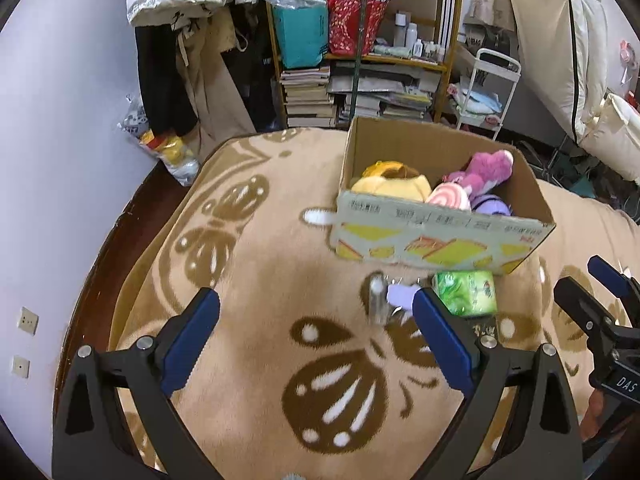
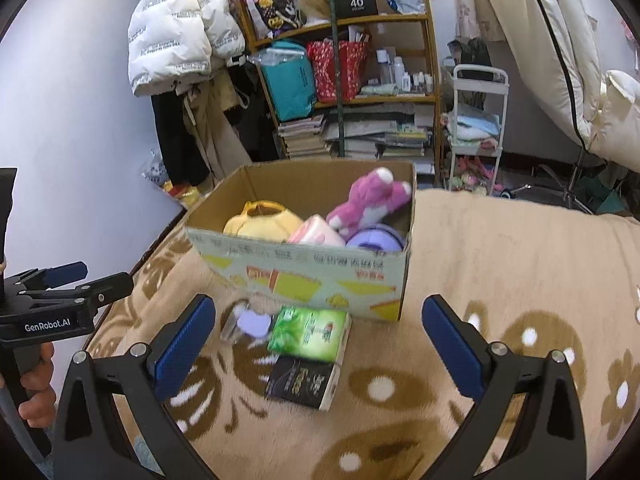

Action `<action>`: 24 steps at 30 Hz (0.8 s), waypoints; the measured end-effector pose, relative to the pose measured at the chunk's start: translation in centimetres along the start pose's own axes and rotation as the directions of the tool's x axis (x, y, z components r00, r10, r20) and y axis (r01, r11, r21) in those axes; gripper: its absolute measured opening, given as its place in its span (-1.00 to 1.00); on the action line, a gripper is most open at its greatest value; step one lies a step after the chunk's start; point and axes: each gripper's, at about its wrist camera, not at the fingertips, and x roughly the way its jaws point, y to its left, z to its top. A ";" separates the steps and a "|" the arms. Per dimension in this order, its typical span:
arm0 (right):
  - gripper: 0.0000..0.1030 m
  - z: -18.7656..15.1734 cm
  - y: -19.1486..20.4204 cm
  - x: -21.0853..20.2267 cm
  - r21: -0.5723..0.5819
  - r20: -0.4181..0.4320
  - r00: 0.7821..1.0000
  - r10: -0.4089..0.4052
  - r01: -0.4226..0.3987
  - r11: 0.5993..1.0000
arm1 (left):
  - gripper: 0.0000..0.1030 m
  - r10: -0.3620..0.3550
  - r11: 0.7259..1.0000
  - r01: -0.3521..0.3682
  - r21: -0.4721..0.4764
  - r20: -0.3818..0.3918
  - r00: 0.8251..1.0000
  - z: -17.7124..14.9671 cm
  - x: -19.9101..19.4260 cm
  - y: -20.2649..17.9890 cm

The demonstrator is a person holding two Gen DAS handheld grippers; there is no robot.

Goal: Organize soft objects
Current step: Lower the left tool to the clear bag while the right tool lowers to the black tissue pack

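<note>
A cardboard box (image 1: 436, 236) (image 2: 316, 276) stands on the tan blanket and holds soft toys: a yellow plush (image 1: 390, 186) (image 2: 260, 224), a pink swirl plush (image 1: 448, 198) (image 2: 316, 232), a magenta plush (image 1: 486, 168) (image 2: 372, 198) and a purple one (image 1: 492, 204) (image 2: 374, 240). In front of the box lie a green tissue pack (image 1: 466, 292) (image 2: 310, 332), a dark pack (image 2: 300, 382) and a clear bottle with a lilac tag (image 1: 378, 298) (image 2: 246, 322). My left gripper (image 1: 316, 340) is open and empty. My right gripper (image 2: 320, 352) is open and empty above the packs.
The tan blanket (image 1: 280, 264) (image 2: 500, 248) with brown flower patterns covers the bed. A wooden shelf (image 1: 360, 40) (image 2: 344, 80) with books and bags stands behind, coats (image 2: 180, 28) hang at left, and a white cart (image 2: 476, 128) stands at right.
</note>
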 end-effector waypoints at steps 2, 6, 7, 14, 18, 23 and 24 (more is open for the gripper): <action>1.00 -0.3 0.2 0.3 -0.010 -0.015 1.000 -0.006 0.006 1.000 | 0.87 -0.006 1.000 0.006 0.001 -0.010 1.000 -0.2 0.2 0.1; 1.00 -0.9 0.5 0.9 -0.021 -0.034 0.999 -0.021 0.021 1.000 | 0.87 -0.040 0.999 0.040 -0.002 -0.025 0.999 -0.2 0.9 0.2; 1.00 -1.0 0.5 1.0 -0.023 -0.039 0.999 -0.022 0.021 1.000 | 0.87 -0.050 0.999 0.050 -0.006 -0.031 0.998 -0.2 1.1 0.2; 1.00 -1.4 0.1 3.1 -0.011 -0.098 0.994 -0.045 0.044 0.999 | 0.86 -0.069 0.998 0.069 0.003 -0.079 0.995 0.1 3.6 0.1; 1.00 -1.8 0.1 4.6 -0.016 -0.144 0.987 -0.070 0.068 0.998 | 0.86 -0.071 0.997 0.074 0.031 -0.087 0.994 0.4 4.8 -0.6; 1.00 -2.7 0.6 6.6 -0.034 -0.205 0.976 -0.069 0.063 0.997 | 0.86 -0.067 0.995 0.075 0.063 -0.123 0.990 0.8 6.8 -1.8; 1.00 -2.8 0.7 7.0 -0.035 -0.214 0.974 -0.069 0.062 0.997 | 0.86 -0.071 0.994 0.080 0.069 -0.128 0.989 0.9 7.1 -2.1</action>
